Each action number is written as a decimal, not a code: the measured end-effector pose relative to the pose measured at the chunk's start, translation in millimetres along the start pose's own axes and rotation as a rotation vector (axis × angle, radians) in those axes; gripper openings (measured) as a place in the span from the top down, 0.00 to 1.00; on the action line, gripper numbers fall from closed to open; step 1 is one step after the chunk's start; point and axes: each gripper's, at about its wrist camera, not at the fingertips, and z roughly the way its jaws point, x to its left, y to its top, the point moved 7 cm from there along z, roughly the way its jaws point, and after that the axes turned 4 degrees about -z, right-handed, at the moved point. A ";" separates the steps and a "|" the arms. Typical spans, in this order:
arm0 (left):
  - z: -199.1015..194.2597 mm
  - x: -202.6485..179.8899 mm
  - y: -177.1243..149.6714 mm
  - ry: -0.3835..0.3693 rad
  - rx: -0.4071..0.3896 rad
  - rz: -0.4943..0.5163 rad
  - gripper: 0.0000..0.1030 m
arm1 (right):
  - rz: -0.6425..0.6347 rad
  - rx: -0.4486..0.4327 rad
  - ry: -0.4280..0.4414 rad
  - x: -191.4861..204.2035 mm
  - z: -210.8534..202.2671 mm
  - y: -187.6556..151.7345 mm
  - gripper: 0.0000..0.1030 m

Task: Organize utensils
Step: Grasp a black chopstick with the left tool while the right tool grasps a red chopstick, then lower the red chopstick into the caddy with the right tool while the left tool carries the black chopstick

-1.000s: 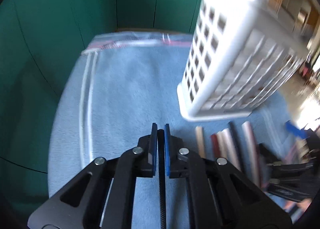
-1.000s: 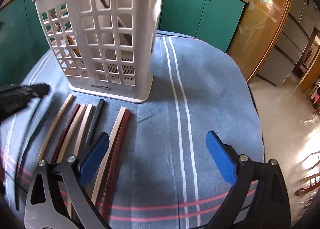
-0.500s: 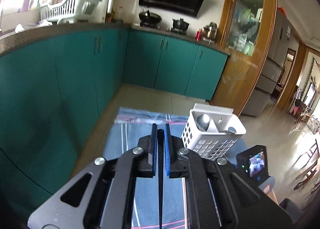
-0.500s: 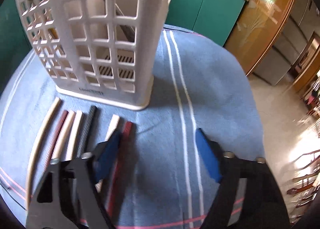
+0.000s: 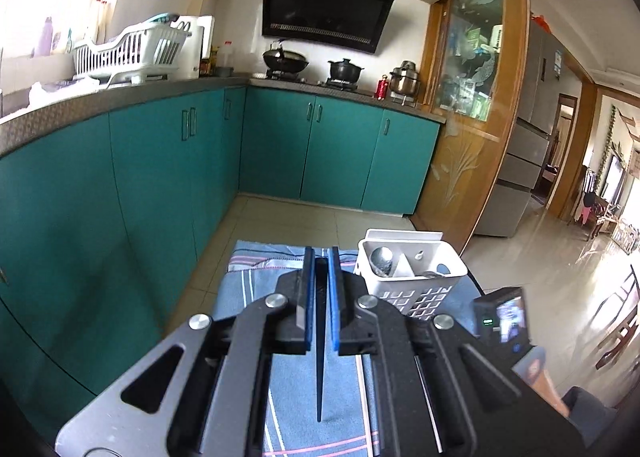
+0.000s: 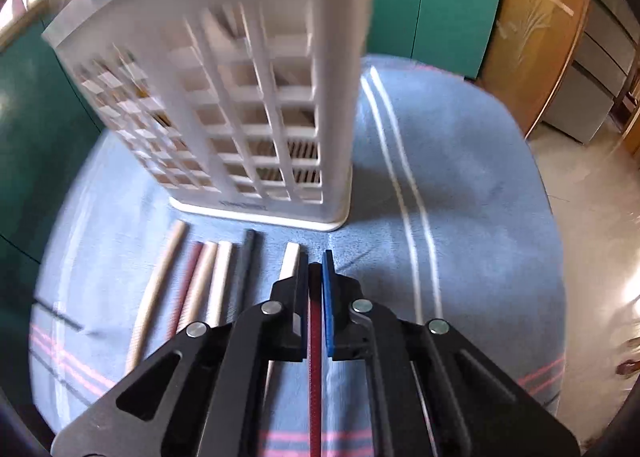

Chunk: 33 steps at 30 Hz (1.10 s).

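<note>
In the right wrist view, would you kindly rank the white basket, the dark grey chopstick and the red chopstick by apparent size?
1. white basket, by far the largest.
2. and 3. red chopstick and dark grey chopstick: unsure; the red one sits nearer, between the right gripper's pads.

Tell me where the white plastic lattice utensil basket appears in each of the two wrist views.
Left wrist view: the white plastic lattice utensil basket stands lower right of centre, seen from above, beyond the closed gripper pads.
Right wrist view: the basket fills the upper left and centre, close and blurred.
Shared landmark: the blue striped cloth under it.
</note>
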 end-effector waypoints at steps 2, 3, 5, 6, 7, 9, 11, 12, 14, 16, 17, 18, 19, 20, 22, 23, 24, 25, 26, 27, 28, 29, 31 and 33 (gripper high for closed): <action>-8.7 -6.0 2.2 -0.007 -0.012 0.019 0.94 | 0.006 -0.069 0.022 -1.3 -35.7 0.9 0.94; -13.7 -9.5 3.0 -0.011 -0.019 0.028 0.94 | 0.004 -0.103 0.029 -2.4 -55.0 0.6 0.94; -21.5 -17.1 4.3 -0.021 -0.027 0.047 0.94 | 0.018 -0.171 0.048 -5.9 -88.8 -0.2 0.94; -25.1 -20.4 4.2 -0.026 -0.029 0.057 0.94 | 0.020 -0.195 0.054 -6.8 -101.7 -1.4 0.94; -28.6 -23.6 3.5 -0.033 -0.032 0.067 0.94 | 0.024 -0.222 0.059 -8.6 -118.5 -3.9 0.94; -31.7 -28.5 2.0 -0.041 -0.030 0.085 0.94 | 0.037 -0.274 0.069 -14.4 -148.7 -8.2 0.94; -35.6 -35.7 -2.0 -0.052 -0.020 0.111 0.94 | 0.048 -0.304 0.086 -17.9 -166.5 -9.4 0.94; -36.6 -38.5 -3.0 -0.054 -0.015 0.121 0.94 | 0.053 -0.319 0.090 -20.2 -174.9 -10.9 0.94; -40.5 -43.4 -5.4 -0.056 -0.005 0.137 0.94 | 0.052 -0.333 0.107 -23.2 -190.0 -14.0 0.94; -44.1 -48.0 -7.0 -0.063 0.006 0.149 0.94 | 0.057 -0.353 0.127 -19.5 -204.3 -17.7 0.94; -47.3 -50.4 -7.7 -0.066 0.007 0.155 0.94 | 0.056 -0.366 0.139 -17.5 -212.4 -17.8 0.94; -49.4 -51.6 -8.0 -0.067 0.004 0.156 0.94 | 0.057 -0.377 0.154 -15.5 -218.5 -17.0 0.94; -51.1 -52.8 -8.1 -0.067 0.002 0.155 0.94 | 0.059 -0.387 0.165 -13.3 -226.6 -19.9 0.94; -52.8 -54.2 -8.8 -0.067 0.002 0.158 0.94 | 0.061 -0.398 0.178 -12.6 -233.0 -18.3 0.94; -54.4 -56.4 -10.7 -0.066 0.004 0.162 0.94 | 0.059 -0.420 0.182 -11.7 -244.8 -16.8 0.94; -54.7 -56.7 -11.6 -0.065 0.006 0.162 0.94 | 0.060 -0.438 0.179 -11.9 -251.4 -14.3 0.94; -54.4 -56.5 -11.4 -0.063 0.007 0.163 0.94 | 0.053 -0.450 0.175 -11.1 -257.0 -10.6 0.94; -54.2 -56.2 -11.4 -0.064 0.009 0.164 0.94 | 0.048 -0.458 0.170 -11.1 -262.4 -8.9 0.94; -54.3 -56.6 -11.6 -0.065 0.009 0.163 0.94 | 0.041 -0.472 0.157 -11.0 -268.1 -5.1 0.94; -54.6 -56.9 -12.1 -0.067 0.010 0.163 0.94 | 0.031 -0.479 0.146 -10.4 -272.9 -1.6 0.94; -54.7 -56.3 -10.8 -0.069 0.008 0.163 0.94 | 0.024 -0.482 0.141 -9.5 -275.7 1.3 0.94; -55.3 -55.1 -8.4 -0.071 0.001 0.160 0.94 | 0.019 -0.486 0.136 -9.3 -277.8 3.4 0.94; -56.9 -55.8 -8.0 -0.073 -0.006 0.159 0.94 | -0.005 -0.490 0.112 -7.8 -279.6 6.9 0.94; -56.7 -56.7 -9.3 -0.075 -0.002 0.163 0.94 | -0.015 -0.486 0.105 -6.2 -278.9 6.9 0.94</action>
